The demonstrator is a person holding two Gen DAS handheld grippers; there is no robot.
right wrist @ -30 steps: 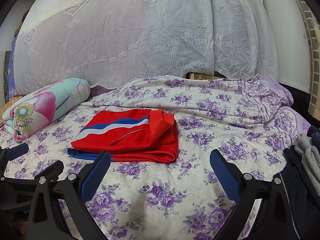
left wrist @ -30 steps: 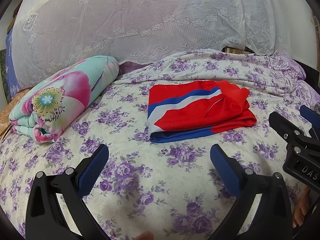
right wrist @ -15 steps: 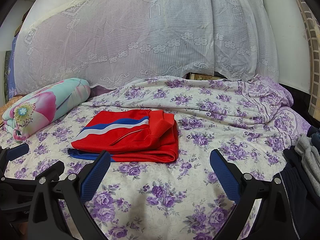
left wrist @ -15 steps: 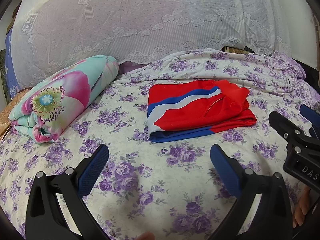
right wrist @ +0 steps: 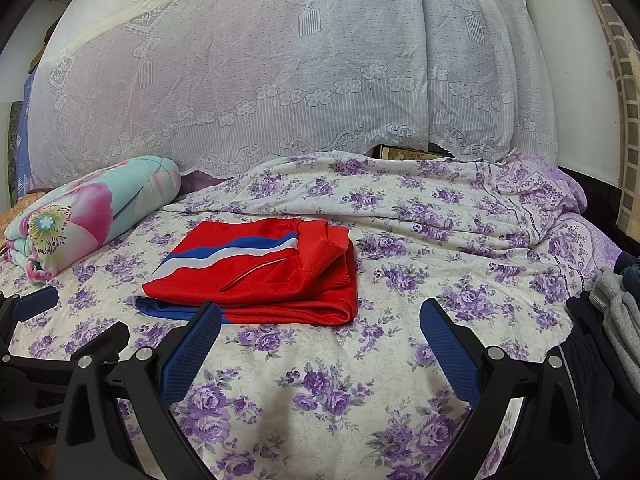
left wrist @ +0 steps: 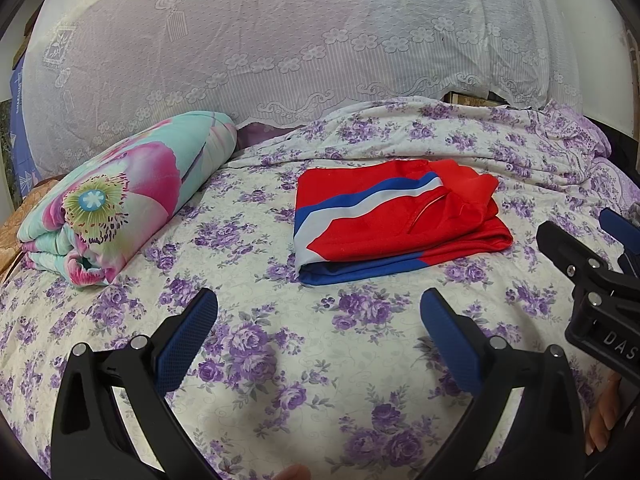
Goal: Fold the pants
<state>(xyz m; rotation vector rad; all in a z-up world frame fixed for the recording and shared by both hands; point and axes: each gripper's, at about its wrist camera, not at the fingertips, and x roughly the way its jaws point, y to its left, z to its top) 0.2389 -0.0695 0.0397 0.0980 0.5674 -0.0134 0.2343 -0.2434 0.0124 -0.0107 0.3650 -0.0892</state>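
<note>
Red pants (left wrist: 396, 224) lie folded on the bedsheet (left wrist: 280, 360); left gripper (left wrist: 318, 332) and right gripper (right wrist: 320, 340) both spread, empty — you'd check edges square, then withdraw clear

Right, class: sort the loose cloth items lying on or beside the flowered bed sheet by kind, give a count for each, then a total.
Folded red pants: 1
Rolled flowered quilt: 1
Dark garment at the right edge: 1
Grey garment at the right edge: 1
Total: 4
</note>
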